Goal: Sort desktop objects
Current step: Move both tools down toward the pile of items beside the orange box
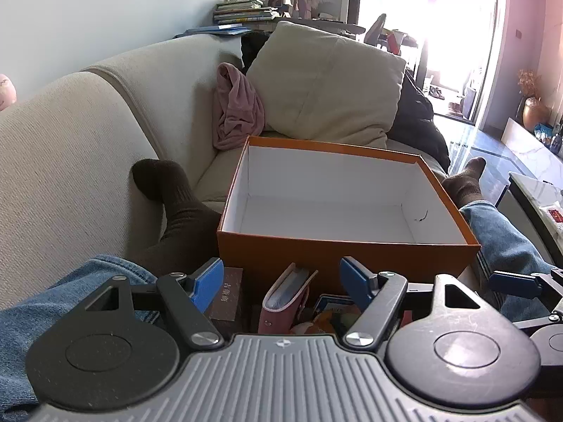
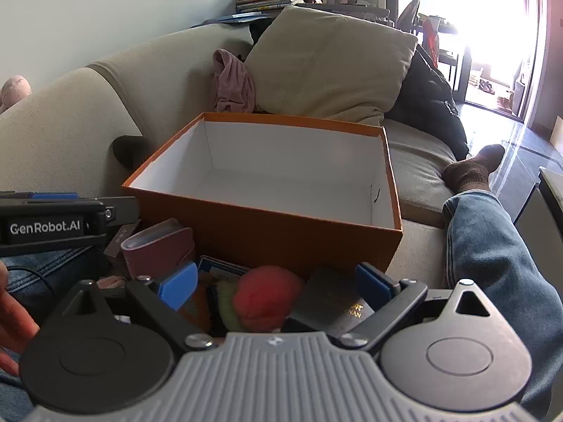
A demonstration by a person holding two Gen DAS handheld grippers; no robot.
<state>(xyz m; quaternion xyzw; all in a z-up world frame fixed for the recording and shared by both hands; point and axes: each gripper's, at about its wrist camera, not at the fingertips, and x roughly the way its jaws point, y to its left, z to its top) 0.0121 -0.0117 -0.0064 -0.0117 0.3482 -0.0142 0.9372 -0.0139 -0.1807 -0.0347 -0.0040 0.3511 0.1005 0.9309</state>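
Note:
An orange box (image 1: pixel 345 253) with a white empty inside sits on the sofa between the person's legs; it also shows in the right wrist view (image 2: pixel 267 225). In front of it lie loose objects. My left gripper (image 1: pixel 281 281) is open above a pink wallet (image 1: pixel 285 299), a brown booklet (image 1: pixel 227 295) and a colourful card (image 1: pixel 334 307). My right gripper (image 2: pixel 278 281) is open above a red and green plush ball (image 2: pixel 264 299), a dark passport (image 2: pixel 337 309), a blue-edged card (image 2: pixel 218 269) and the pink wallet (image 2: pixel 158 246).
A beige sofa (image 1: pixel 63 161) with a large cushion (image 1: pixel 323 84) and pink cloth (image 1: pixel 239 105) lies behind the box. The person's jeans and socked feet (image 1: pixel 172 193) flank the box. The left gripper's body (image 2: pixel 49 225) sits at the left of the right wrist view.

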